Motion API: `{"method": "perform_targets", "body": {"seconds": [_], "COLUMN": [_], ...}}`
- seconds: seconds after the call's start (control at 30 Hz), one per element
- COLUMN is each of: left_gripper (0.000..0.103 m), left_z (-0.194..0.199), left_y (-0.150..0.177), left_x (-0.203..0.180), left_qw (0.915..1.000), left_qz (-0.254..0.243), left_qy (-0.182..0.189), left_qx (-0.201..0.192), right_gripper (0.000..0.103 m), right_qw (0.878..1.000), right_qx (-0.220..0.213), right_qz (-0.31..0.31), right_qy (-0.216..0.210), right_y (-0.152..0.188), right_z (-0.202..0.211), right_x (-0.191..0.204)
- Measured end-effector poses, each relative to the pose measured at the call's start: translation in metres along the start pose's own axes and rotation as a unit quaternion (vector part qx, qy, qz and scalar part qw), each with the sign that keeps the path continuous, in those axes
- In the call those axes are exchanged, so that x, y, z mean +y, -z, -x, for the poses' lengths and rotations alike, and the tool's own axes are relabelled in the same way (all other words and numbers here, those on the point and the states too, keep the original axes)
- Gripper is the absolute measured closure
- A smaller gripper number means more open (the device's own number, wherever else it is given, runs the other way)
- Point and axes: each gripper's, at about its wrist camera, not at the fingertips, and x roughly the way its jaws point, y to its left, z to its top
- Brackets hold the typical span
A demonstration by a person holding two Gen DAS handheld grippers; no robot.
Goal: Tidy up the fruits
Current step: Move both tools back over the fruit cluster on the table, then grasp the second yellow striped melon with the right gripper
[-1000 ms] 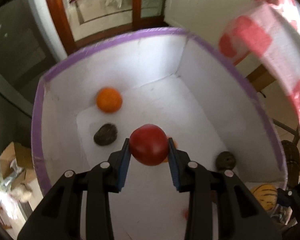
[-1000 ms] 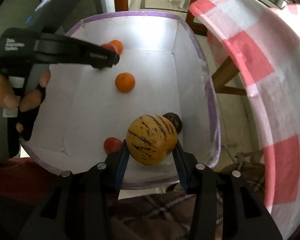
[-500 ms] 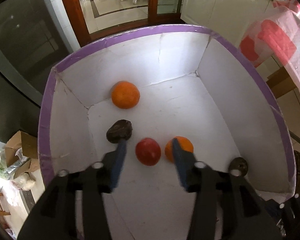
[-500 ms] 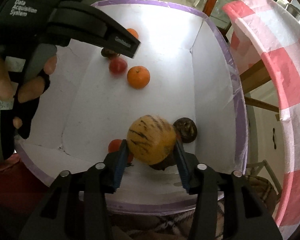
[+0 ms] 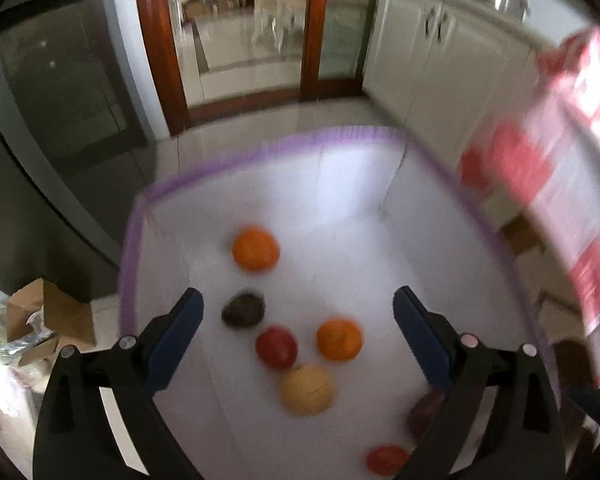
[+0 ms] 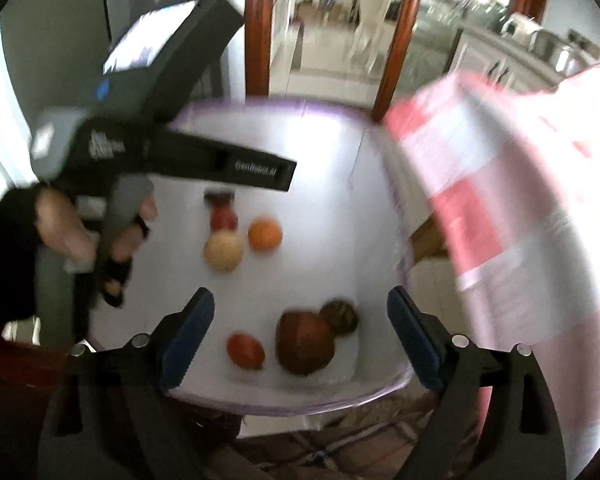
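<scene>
In the left wrist view, the left hand-held gripper (image 5: 298, 320) is filling the bottom of the frame with its blue-padded fingers spread wide, gripping nothing. Below and beyond it, a white box with a purple rim (image 5: 228, 164) is sitting in the centre of the frame, blurred by motion. Inside, an orange (image 5: 256, 249) is lying toward the upper left of the box floor, with a dark fruit (image 5: 244, 309) just below it. A red fruit (image 5: 277, 346) and a second orange (image 5: 339, 339) are lying side by side in the middle, and a pale yellow melon (image 5: 307, 389) is resting just under them. Another red fruit (image 5: 387, 460) is showing at the lower edge, and a dark brown fruit (image 5: 424, 416) is peeking out beside the right finger. A pink-and-white checked cloth (image 5: 556, 200) is hanging at the right.

In the right wrist view, the right hand-held gripper (image 6: 300, 328) is likewise standing wide open at the bottom, empty. The same box (image 6: 284, 400) is lying beyond it. The left hand-held gripper's body is reaching in from the upper left, held by a gloved hand (image 6: 72, 236). The melon (image 6: 224, 250) and an orange (image 6: 265, 234) are lying mid-frame, with a red fruit (image 6: 223, 218) just above the melon. Near the lower rim, a red fruit (image 6: 245, 350), a large brown fruit (image 6: 306, 347) and a smaller dark fruit (image 6: 340, 317) are clustering together, the two brown ones appearing to touch. The checked cloth (image 6: 520, 200) is covering the right side.
</scene>
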Motion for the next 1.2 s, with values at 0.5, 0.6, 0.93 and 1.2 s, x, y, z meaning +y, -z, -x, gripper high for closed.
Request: {"method": "perform_targets", "body": {"seconds": [0.5, 0.6, 0.93, 1.2], "left_gripper": [0.002, 0.002, 0.002, 0.002], "left_z": [0.13, 0.127, 0.059, 0.033], "left_y": [-0.083, -0.078, -0.047, -0.06], "left_x": [-0.196, -0.278, -0.489, -0.527], "left_qw": [0.9575, 0.9454, 0.9017, 0.8992], "left_qz": [-0.111, -0.172, -0.32, -0.282], "left_qy": [0.182, 0.226, 0.29, 0.333], "left_qx": [-0.195, -0.159, -0.007, 0.034], "right_gripper": [0.016, 0.016, 0.016, 0.016], "right_qw": [0.915, 0.878, 0.815, 0.756], "right_qx": [-0.259, -0.261, -0.191, -0.17], "right_qz": [-0.235, -0.303, -0.445, -0.547], "right_qy": [0.2, 0.263, 0.319, 0.317], "right_y": [0.017, 0.046, 0.132, 0.19], "right_z": [0.19, 0.21, 0.219, 0.215], "right_x": [-0.156, -0.204, -0.357, -0.466]}}
